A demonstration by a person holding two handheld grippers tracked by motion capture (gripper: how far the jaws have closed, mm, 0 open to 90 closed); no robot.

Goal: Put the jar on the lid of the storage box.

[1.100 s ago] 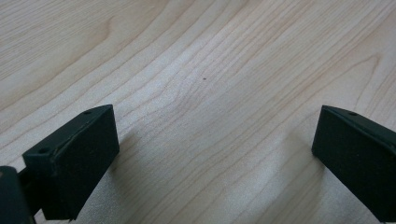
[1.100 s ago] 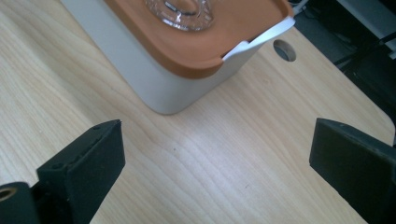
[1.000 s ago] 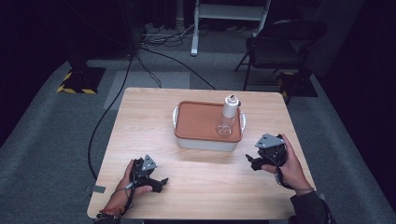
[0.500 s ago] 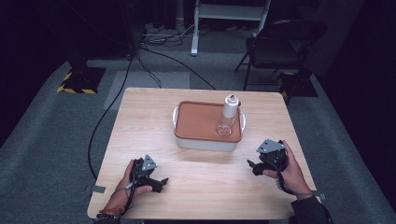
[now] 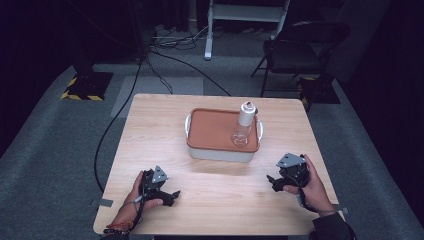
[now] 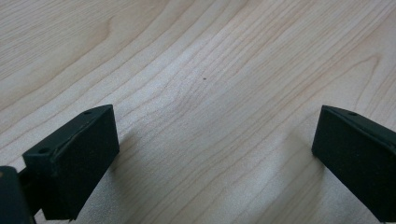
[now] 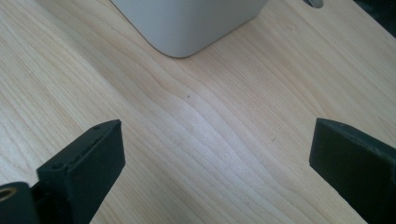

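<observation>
A white box with a terracotta lid (image 5: 220, 131) stands in the middle of the wooden table (image 5: 150, 130). On the lid's right part stands a clear bottle with a grey cap (image 5: 243, 125), upright. My left gripper (image 5: 172, 194) rests low on the table near the front left, open, with only bare wood between its jaws (image 6: 210, 154). My right gripper (image 5: 272, 181) sits at the front right, open and holding nothing (image 7: 215, 154). The box's white corner (image 7: 187, 23) shows at the top of the right gripper view.
Behind the table are a dark chair (image 5: 300, 50), a white stand (image 5: 247, 15) and cables on the grey floor (image 5: 165, 65). A cable (image 5: 107, 135) runs down past the table's left edge.
My right gripper has drawn back toward the front edge of the table, away from the box. The left gripper has stayed in place.
</observation>
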